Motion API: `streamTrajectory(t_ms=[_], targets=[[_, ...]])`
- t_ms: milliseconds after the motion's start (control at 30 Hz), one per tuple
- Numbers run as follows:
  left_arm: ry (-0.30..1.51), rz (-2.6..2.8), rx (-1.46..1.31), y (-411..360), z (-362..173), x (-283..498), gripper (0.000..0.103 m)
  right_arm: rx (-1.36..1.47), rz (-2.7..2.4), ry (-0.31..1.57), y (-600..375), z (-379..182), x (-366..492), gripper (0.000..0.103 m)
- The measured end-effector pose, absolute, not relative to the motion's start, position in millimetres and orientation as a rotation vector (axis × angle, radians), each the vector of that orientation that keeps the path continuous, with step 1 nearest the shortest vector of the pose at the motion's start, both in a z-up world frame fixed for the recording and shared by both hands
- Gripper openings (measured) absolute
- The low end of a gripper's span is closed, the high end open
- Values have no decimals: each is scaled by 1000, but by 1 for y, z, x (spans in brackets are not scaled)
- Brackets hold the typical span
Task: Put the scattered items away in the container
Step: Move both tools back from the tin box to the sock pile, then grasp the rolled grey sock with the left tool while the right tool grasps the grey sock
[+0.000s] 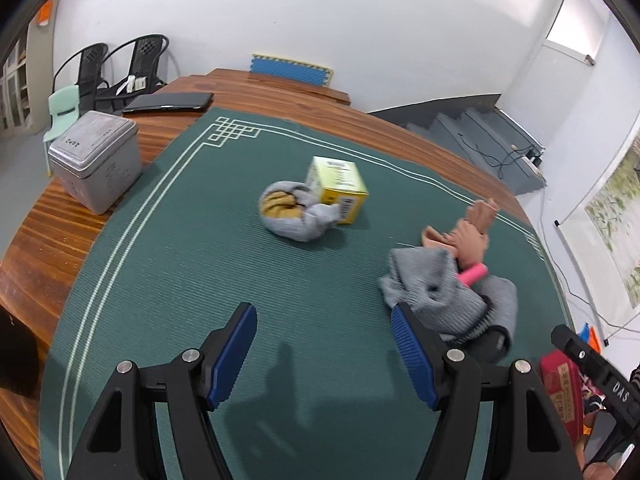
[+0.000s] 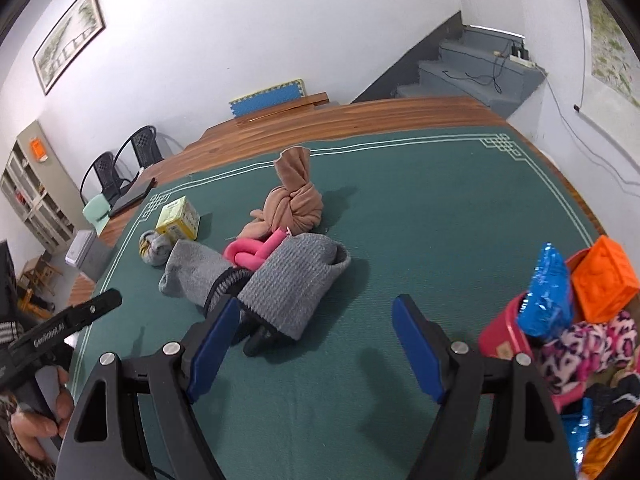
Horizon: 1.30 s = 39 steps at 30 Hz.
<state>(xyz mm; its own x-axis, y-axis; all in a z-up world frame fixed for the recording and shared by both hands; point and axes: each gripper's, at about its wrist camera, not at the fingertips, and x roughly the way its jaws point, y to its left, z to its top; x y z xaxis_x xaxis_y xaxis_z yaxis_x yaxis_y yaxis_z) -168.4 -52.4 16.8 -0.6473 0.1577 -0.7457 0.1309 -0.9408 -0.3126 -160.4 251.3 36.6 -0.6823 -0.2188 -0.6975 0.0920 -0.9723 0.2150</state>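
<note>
With both claws spread wide and pinching nothing, left claw (image 1: 324,344) and right claw (image 2: 316,340) hover low over a green mat (image 2: 400,208) on a wooden desk (image 2: 360,114). Left out on the mat: grey socks (image 2: 288,280) nearest, a pink looped toy (image 2: 256,250) and tan knotted cloth (image 2: 294,204) just behind, a yellow box (image 2: 178,218) touching a grey sock ball (image 2: 154,250) farther off; already in the red container (image 2: 500,340) at right, an orange block (image 2: 604,280), blue packet (image 2: 546,296) and leopard-print fabric (image 2: 588,350). Seemingly mid-tidy, between picks: next, closing on the nearest socks and carrying them right.
</note>
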Motion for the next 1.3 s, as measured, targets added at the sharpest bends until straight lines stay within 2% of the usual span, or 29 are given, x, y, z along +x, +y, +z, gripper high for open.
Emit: streamTrajectory(t_ms=[233, 500, 1033, 1167, 1300], targets=[[-484, 2851, -1358, -63, 7, -197, 71, 1179, -2736, -345, 247, 19, -180, 81], [-524, 2833, -1406, -71, -6, -252, 71, 1195, -2740, -414, 254, 7, -194, 81], [-415, 2864, -1381, -64, -31, -288, 71, 1167, -2777, -329, 248, 2, -197, 81], [-437, 2874, -1374, -67, -30, -283, 62, 1156, -2770, -317, 246, 0, -196, 81], [-493, 2877, -1367, -72, -26, -274, 57, 1166, -2755, -354, 250, -2, -197, 81]])
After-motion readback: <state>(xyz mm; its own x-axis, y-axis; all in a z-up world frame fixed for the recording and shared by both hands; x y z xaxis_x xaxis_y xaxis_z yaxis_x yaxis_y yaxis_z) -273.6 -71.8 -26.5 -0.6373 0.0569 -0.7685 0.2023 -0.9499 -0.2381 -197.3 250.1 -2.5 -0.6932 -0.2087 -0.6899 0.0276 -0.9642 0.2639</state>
